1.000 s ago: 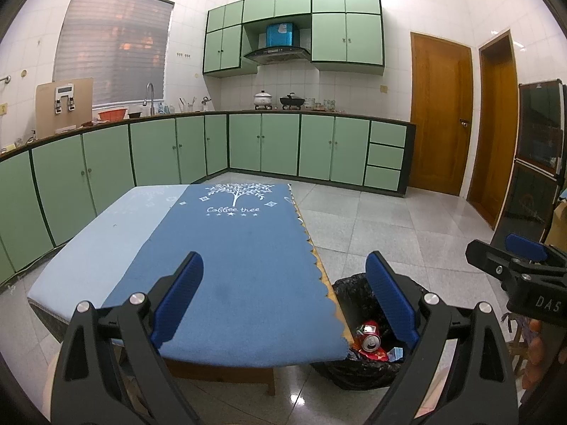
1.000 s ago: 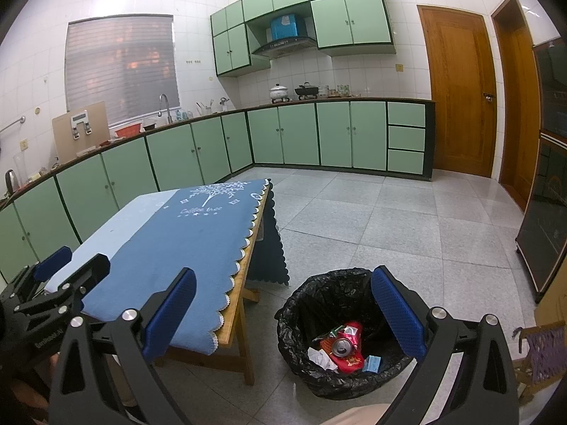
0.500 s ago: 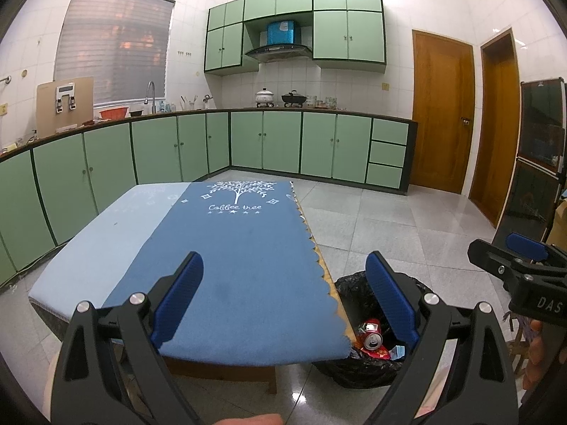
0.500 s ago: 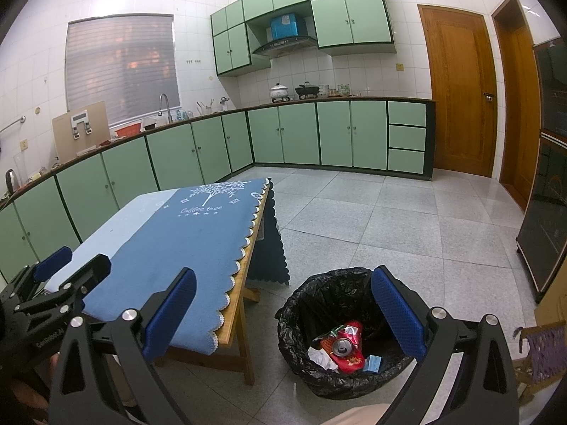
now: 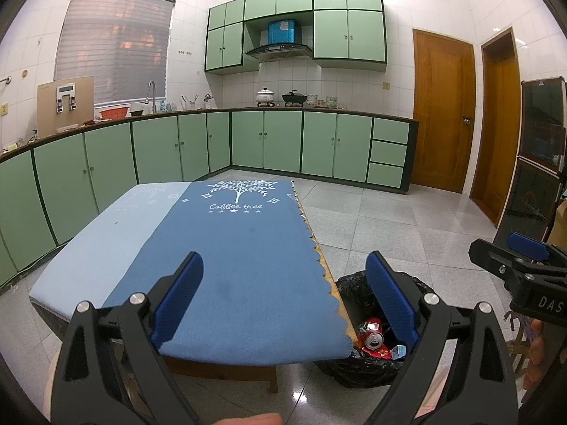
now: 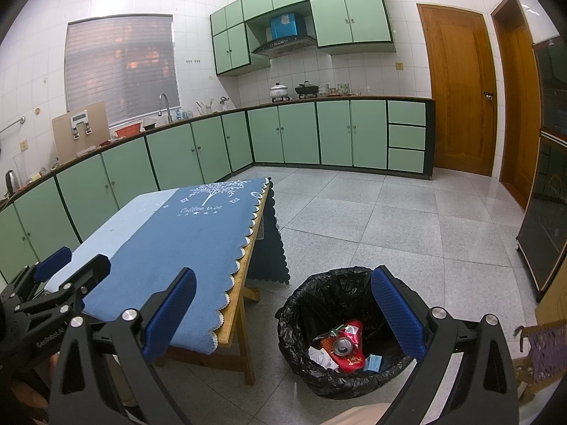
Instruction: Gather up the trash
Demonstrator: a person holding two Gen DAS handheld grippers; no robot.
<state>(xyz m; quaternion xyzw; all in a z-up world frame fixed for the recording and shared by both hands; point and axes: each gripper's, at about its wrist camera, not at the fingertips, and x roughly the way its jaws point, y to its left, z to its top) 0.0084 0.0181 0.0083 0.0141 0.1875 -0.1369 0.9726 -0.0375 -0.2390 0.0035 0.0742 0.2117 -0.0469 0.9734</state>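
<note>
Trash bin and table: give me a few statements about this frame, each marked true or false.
1. The bin has a black liner. True.
2. A can lies in the bin. True.
3. The left gripper holds a can. False: it is open and holds nothing.
4. Trash lies on the blue cloth. False: none shows on it.
5. The right gripper is shut. False: its jaws stand wide apart.
</note>
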